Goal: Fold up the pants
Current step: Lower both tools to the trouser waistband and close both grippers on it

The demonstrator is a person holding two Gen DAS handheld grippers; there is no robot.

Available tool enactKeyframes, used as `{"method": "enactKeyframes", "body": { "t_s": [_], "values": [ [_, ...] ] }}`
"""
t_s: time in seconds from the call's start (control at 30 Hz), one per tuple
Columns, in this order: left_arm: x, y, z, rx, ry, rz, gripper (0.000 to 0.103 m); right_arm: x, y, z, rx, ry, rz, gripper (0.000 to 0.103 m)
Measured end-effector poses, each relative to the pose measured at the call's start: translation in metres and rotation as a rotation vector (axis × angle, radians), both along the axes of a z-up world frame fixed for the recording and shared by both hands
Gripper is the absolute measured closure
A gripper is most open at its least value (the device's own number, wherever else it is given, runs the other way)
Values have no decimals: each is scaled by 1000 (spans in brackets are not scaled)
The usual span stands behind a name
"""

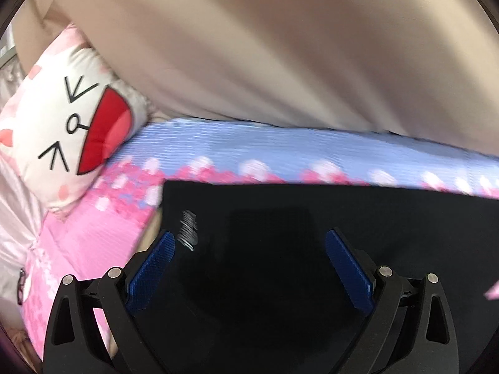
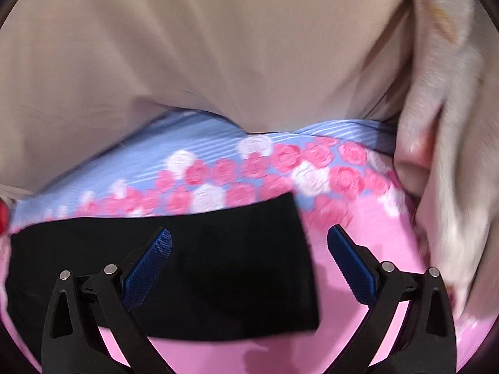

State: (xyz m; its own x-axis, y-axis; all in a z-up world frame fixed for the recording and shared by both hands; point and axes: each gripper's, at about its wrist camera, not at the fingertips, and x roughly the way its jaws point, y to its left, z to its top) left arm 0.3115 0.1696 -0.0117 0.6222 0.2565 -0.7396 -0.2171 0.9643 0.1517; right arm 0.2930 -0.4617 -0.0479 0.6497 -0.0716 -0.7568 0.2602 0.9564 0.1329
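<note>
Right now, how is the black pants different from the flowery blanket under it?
The pants are plain black all over; the blanket is pink and blue with roses. The pants are a small, flat, straight-edged rectangle; the blanket spreads far past them on every side. The pants lie on top; the blanket lies underneath. Both are soft cloth, and both lie below open grippers, left and right.
</note>
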Motion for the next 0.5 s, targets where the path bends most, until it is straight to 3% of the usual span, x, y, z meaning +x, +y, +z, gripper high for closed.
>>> {"method": "enactKeyframes", "body": {
  "t_s": [0.17,0.4,0.5],
  "values": [
    [27,60,-3,-91,-19,62,7,23,-10,-20,46,52,45,5],
    [61,130,-26,-127,74,69,7,31,-2,-37,-12,84,124,5],
    [77,145,-47,-205,140,46,7,27,-3,-38,-11,86,134,5]
  ]
}}
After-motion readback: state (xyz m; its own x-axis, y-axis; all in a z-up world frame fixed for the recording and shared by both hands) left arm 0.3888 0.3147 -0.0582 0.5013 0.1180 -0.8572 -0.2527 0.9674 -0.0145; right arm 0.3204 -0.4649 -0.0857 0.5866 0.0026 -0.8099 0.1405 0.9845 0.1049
